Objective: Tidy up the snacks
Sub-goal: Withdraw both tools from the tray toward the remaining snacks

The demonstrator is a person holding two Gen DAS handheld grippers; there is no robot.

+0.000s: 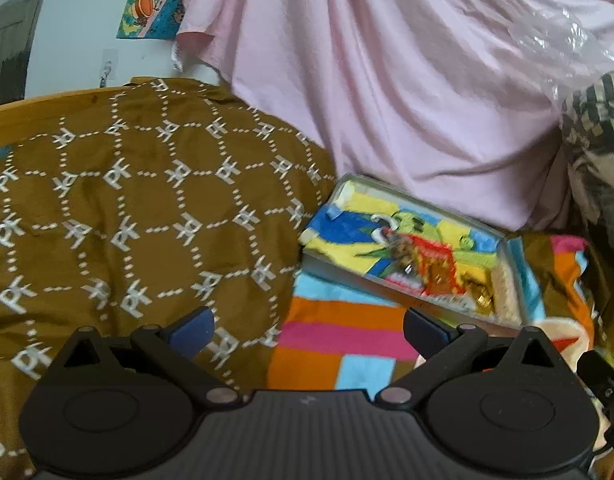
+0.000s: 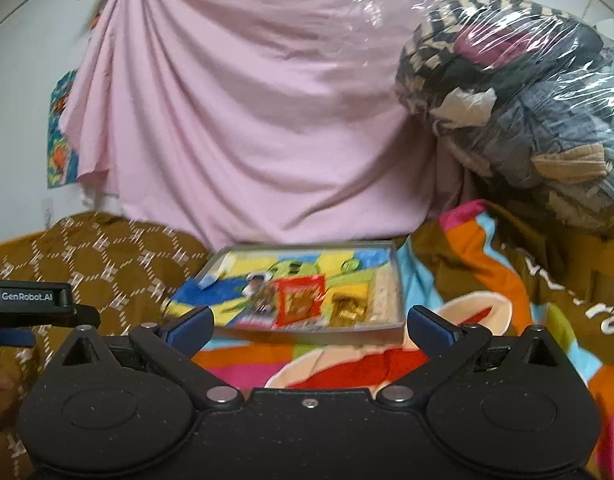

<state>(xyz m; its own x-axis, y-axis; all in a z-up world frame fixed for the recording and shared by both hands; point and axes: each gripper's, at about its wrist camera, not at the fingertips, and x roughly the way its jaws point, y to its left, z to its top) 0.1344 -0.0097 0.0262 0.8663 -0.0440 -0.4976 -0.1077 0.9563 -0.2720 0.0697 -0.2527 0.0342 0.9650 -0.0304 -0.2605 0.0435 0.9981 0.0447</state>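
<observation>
Both wrist views look low and forward, sharing the nearby tray (image 1: 515, 276) (image 2: 393, 280) from either side.

Matt pink cloth (image 2: 243, 120), glossy plastic wrap (image 2: 547, 60)

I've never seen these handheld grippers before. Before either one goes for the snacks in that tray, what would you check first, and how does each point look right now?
1. Left gripper open and holding nothing: ok.
2. Right gripper open and holding nothing: ok.
3. Shallow grey tray with the colourful cartoon lining in sight of both cameras: ok.
4. Snacks can be told apart: partly. A red snack packet and a gold wrapped sweet show, but the blur hides details.
5. Tray resting level: cannot tell; it sits on a soft striped multicoloured blanket.
6. Path from the right gripper to the tray unobstructed: ok.
</observation>
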